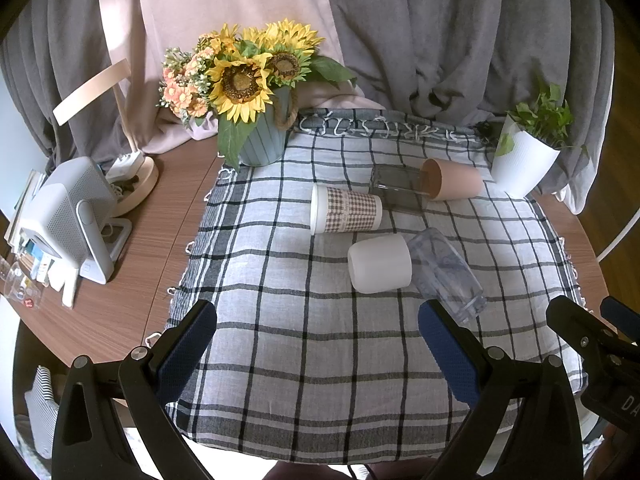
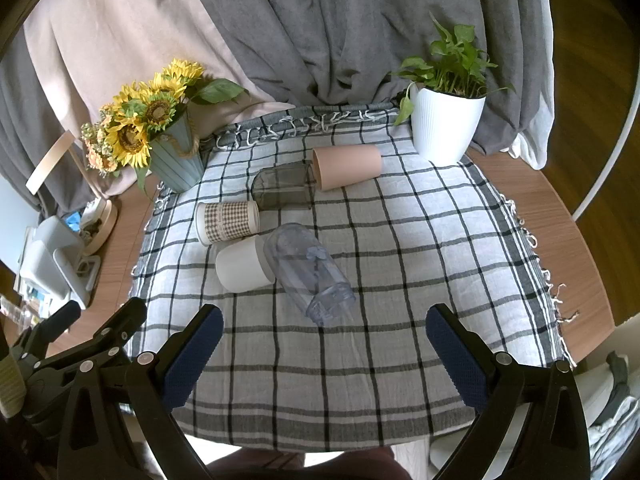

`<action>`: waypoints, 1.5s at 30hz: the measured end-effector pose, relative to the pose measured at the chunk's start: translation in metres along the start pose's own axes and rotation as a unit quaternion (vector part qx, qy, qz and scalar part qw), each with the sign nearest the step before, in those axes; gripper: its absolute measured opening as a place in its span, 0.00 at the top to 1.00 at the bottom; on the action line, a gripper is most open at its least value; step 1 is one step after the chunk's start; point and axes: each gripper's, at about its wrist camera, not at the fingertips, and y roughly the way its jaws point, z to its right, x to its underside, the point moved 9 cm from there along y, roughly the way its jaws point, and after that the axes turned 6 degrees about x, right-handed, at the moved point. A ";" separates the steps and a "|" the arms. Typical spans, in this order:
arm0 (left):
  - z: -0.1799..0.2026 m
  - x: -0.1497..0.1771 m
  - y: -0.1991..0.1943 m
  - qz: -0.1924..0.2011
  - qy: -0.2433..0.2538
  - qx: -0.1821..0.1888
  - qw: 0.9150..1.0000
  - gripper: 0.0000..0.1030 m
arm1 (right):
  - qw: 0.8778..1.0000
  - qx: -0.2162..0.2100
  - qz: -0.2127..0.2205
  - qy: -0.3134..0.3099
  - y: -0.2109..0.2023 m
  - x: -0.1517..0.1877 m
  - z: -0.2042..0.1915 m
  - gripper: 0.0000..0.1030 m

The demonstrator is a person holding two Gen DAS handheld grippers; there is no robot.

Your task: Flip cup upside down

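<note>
Several cups lie on their sides on a checked cloth [image 1: 304, 352]: a plain white cup [image 1: 379, 263] [image 2: 244, 264], a clear bluish cup [image 1: 446, 274] [image 2: 310, 270], a houndstooth-patterned cup [image 1: 346, 209] [image 2: 227, 222], a smoky grey square cup [image 1: 398, 189] [image 2: 284, 190] and a pink cup [image 1: 454, 179] [image 2: 346, 166]. My left gripper [image 1: 318, 344] is open and empty, near the table's front edge, short of the white cup. My right gripper [image 2: 324, 346] is open and empty, just short of the clear cup.
A sunflower pot [image 1: 262, 136] [image 2: 178, 156] stands at the back left, a white plant pot [image 1: 524, 164] [image 2: 446, 124] at the back right. A lamp base [image 1: 136, 184] and a white device [image 1: 68, 216] stand on the wooden table [image 1: 120, 308] to the left. Curtains hang behind.
</note>
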 end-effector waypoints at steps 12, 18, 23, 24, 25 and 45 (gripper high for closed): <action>-0.007 0.000 0.004 -0.006 -0.005 -0.003 1.000 0.00 | 1.000 -0.002 -0.002 -0.004 0.005 0.000 -0.002 0.01; -0.007 -0.005 0.019 -0.021 -0.034 -0.011 0.999 0.00 | 1.000 -0.009 -0.016 -0.017 0.019 -0.004 -0.006 0.01; -0.008 -0.010 0.033 -0.034 -0.082 -0.024 0.996 0.00 | 0.998 -0.017 -0.029 -0.046 0.033 -0.022 -0.009 0.01; -0.008 -0.011 0.036 -0.037 -0.094 -0.030 0.994 0.00 | 0.998 -0.020 -0.033 -0.055 0.037 -0.027 -0.010 0.01; -0.009 -0.013 0.039 -0.038 -0.106 -0.038 0.993 0.00 | 0.997 -0.023 -0.035 -0.064 0.041 -0.031 -0.012 0.01; -0.013 -0.034 0.084 -0.068 -0.310 -0.182 0.931 0.00 | 0.914 -0.081 -0.097 -0.385 0.132 -0.121 -0.073 0.01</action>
